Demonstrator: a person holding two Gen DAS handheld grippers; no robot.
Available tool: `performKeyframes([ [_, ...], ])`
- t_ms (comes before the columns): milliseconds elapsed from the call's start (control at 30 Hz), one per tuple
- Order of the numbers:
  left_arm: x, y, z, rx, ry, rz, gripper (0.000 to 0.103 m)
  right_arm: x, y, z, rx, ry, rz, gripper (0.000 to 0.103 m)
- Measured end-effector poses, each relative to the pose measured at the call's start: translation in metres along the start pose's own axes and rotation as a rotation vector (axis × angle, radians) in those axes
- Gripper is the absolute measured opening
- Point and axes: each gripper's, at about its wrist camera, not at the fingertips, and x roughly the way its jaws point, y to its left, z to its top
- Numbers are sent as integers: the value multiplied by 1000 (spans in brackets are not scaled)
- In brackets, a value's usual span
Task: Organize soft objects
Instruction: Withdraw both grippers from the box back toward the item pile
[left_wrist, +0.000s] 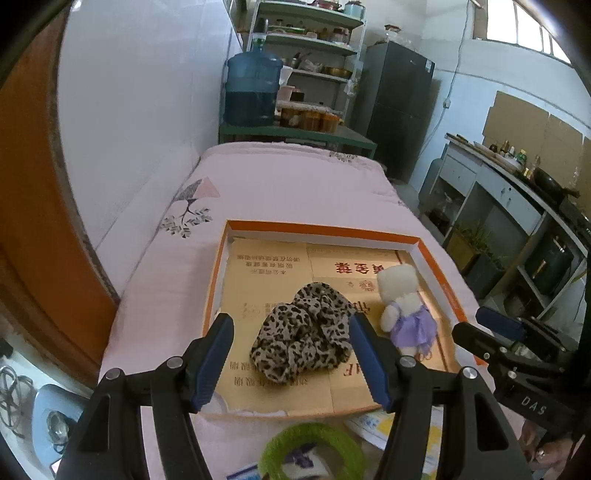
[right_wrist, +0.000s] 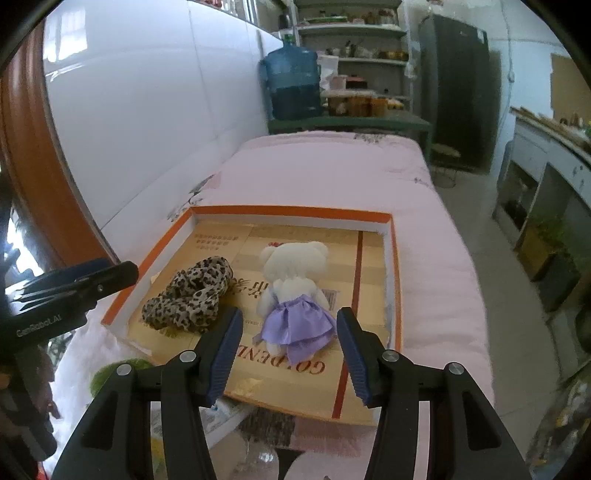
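Both grippers stood released and empty above the orange-rimmed tray (left_wrist: 432, 258): left gripper (left_wrist: 291, 358) over the leopard-print scarf (left_wrist: 303, 332), right gripper (right_wrist: 290, 350) over the face-down plush bear (right_wrist: 295, 291), each nearest its own item.

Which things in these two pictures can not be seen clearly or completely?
- Green fuzzy ring: left wrist view, cut by the bottom edge; in the right wrist view the right gripper mostly hides it.
- Plush bear: both views, it faces away, so the face is hidden.
- Papers before the tray: left wrist view, gripper covers them, print too small.
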Motion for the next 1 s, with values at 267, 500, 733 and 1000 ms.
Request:
performKeyframes([
  [267,-38,-5,-11,-1,-68,3,65,-39,17,-12,1,-48,-26,55],
  [500,-67,-13,-21,27,-125,-1,65,-63,25,-26,27,-57,-2,55],
  [733,-90,-19,-34,47,-155,-12,65,-83,40,-42,10,-75,-8,55],
  [1000,-116,-22,-49,55,-206,-14,65,-107,54,-59,8,-101,13,55],
])
